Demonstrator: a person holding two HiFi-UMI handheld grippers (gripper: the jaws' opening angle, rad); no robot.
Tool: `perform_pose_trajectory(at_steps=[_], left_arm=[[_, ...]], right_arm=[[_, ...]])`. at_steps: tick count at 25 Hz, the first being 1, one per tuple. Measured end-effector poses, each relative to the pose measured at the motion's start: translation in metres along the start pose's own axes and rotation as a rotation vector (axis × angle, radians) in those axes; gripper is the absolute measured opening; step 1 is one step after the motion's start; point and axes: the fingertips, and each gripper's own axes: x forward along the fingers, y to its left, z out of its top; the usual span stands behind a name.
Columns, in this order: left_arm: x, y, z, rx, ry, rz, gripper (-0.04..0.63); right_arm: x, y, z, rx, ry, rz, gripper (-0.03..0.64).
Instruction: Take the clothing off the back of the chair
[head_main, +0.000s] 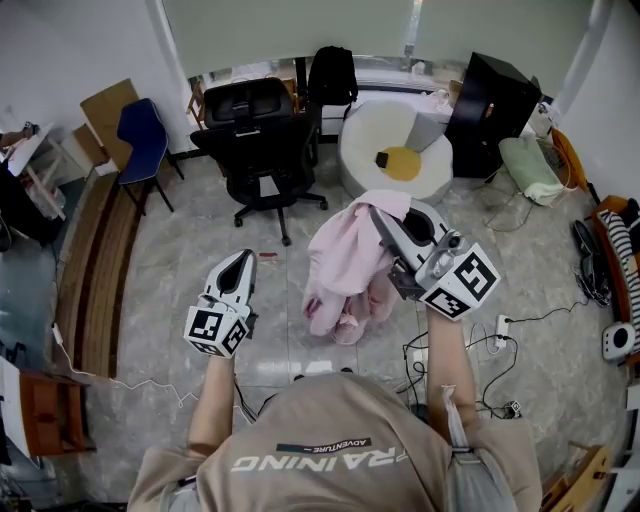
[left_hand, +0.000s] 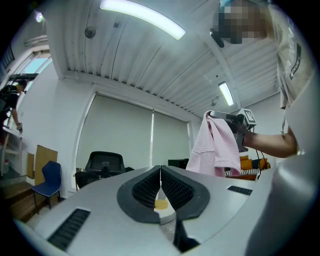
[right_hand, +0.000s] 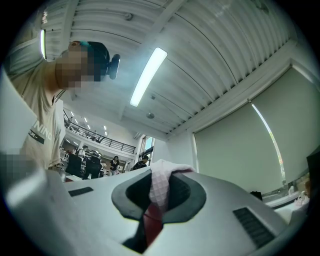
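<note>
Hanging pink garment (head_main: 348, 270) pinched between the right claw's (head_main: 383, 226) jaws

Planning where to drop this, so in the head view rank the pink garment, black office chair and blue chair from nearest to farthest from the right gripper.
1. Pink garment, pinched in the right gripper.
2. Black office chair, ahead and left.
3. Blue chair, at the far left.

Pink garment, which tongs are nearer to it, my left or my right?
Right. The right tongs are clamped on the pink garment, which hangs from them. The left tongs are shut and empty, off to its left in the head view, not touching it.
</note>
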Motion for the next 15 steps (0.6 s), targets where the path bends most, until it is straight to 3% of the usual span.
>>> perform_pose_trajectory(at_steps=[15], left_arm=[[-0.014,-0.007,-0.001,-0.003,0.003,0.022,0.015]], right_arm=[[-0.006,0.002,0.0,0.005,0.011,0.003,0.043]])
